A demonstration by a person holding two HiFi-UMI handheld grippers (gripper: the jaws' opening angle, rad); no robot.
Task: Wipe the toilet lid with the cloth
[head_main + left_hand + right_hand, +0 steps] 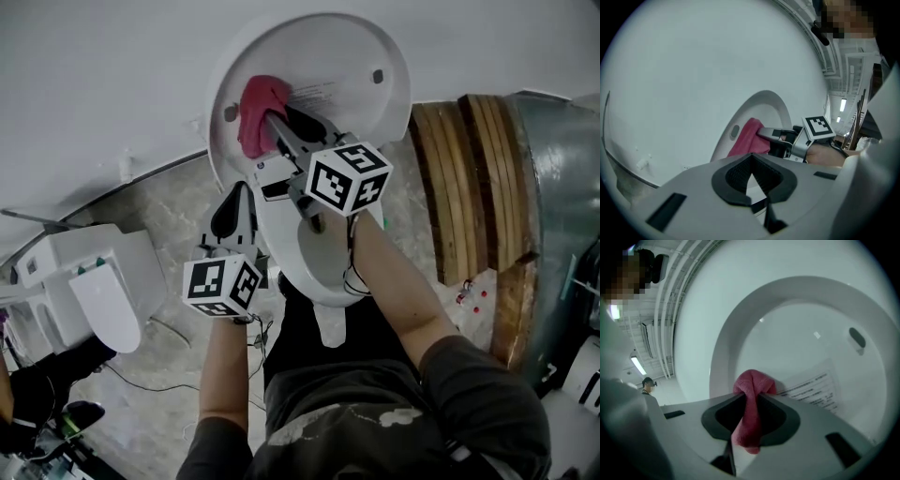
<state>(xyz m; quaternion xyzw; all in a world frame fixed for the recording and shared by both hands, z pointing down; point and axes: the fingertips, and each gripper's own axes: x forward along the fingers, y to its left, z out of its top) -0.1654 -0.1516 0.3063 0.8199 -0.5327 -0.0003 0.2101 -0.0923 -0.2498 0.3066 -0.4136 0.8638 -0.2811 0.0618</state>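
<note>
- Much left to wipe, probably: presses pink cloth (253,117) to upper left of the raised toilet lid (356,56).
- Clamps cloth tight in right gripper (274,120); holds left gripper (239,192) closed, empty, just beside lid's lower left rim.
- Shows no wiped trace on glossy white; hides cloth-to-lid contact behind jaws.

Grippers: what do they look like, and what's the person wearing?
Both the left gripper and right gripper are pale grey with black-lined jaws; each carries a white cube of black square markers. The person wears a dark short-sleeved T-shirt.
</note>
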